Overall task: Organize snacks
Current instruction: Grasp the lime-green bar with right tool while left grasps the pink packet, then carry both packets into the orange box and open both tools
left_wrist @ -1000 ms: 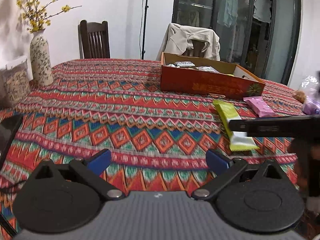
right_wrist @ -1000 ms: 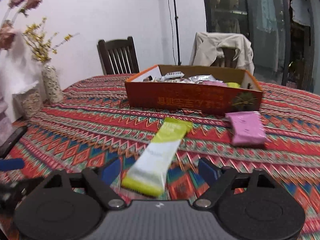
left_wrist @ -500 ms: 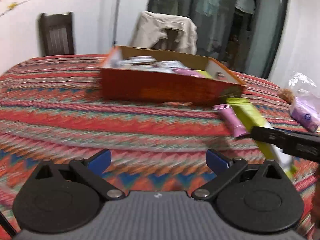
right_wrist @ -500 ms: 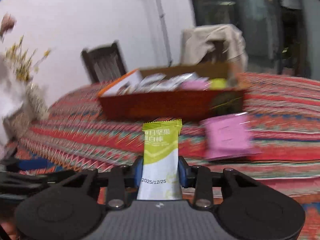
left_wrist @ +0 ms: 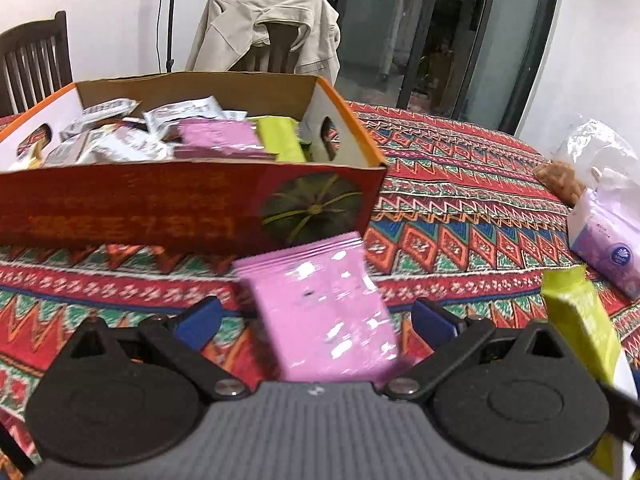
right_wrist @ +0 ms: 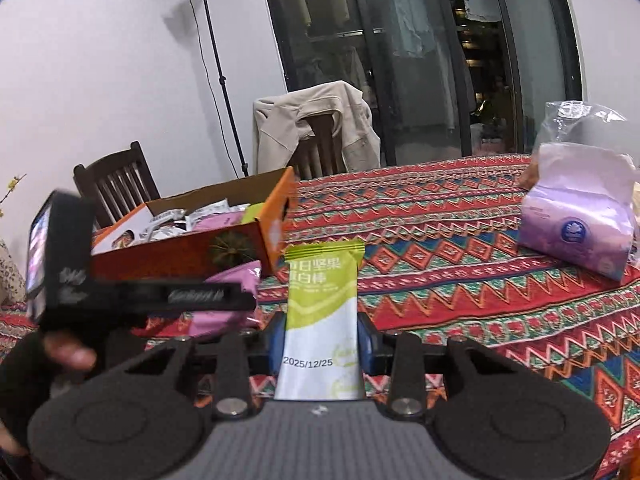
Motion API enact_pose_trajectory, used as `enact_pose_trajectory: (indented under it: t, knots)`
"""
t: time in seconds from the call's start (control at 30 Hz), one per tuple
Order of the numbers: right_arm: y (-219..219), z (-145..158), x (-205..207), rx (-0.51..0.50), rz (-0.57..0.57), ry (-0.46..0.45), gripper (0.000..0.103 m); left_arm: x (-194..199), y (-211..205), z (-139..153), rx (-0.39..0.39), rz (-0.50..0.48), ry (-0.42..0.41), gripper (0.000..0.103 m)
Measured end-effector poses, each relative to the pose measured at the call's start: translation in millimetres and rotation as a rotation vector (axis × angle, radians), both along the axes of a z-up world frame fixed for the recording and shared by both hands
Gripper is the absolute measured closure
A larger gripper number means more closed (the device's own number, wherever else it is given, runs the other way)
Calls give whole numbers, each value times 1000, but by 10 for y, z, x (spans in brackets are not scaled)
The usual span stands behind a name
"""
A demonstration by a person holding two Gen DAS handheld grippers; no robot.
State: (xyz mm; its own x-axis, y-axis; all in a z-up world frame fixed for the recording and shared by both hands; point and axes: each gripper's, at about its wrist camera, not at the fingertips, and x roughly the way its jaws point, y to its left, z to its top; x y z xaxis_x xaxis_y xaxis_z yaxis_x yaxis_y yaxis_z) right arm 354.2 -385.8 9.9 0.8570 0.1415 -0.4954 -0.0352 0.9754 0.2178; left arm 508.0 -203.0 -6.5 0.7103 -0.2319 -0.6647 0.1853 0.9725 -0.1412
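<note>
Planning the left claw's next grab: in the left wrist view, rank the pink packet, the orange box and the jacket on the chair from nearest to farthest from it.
1. Pink packet: on the tablecloth between the left claw's open fingers.
2. Orange box: just beyond the packet, left of centre.
3. Jacket: draped on the chair behind the box, past the table's far edge.

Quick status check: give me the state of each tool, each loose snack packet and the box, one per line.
Right tool: shut on the green packet.
Green packet: held upright, off the table.
Left tool: open, fingers either side of the pink packet, not pressing.
Pink packet: lying on the tablecloth, in front of the box.
Box: open-topped, snacks inside.
</note>
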Motion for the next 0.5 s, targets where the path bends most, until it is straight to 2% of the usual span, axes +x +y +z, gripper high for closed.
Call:
enact_pose_trajectory:
  t: [0.1,0.13,0.17,0.2,0.3,0.37,0.5]
  knots:
    - [-80,-43,17,16,-3,6,67,7,-136,-44,32,-18,-23,3]
    - [-98,-52,15,20,-3,6,67,-26,-185,-42,60,-15,-40,16]
    - [-101,-58,23,23,-3,4,67,-76,-248,-35,110,-15,-64,40]
    - [-109,-59,17,27,-2,2,67,-107,-266,-30,134,-36,-77,42]
    - [-90,-37,-18,30,3,-6,67,-175,-181,3,73,-68,-47,42]
    - [-64,-23,-47,33,8,-9,67,-271,-108,29,70,-67,-31,42]
    - [11,17,-160,33,29,-25,67,-755,202,95,39,-76,-43,42]
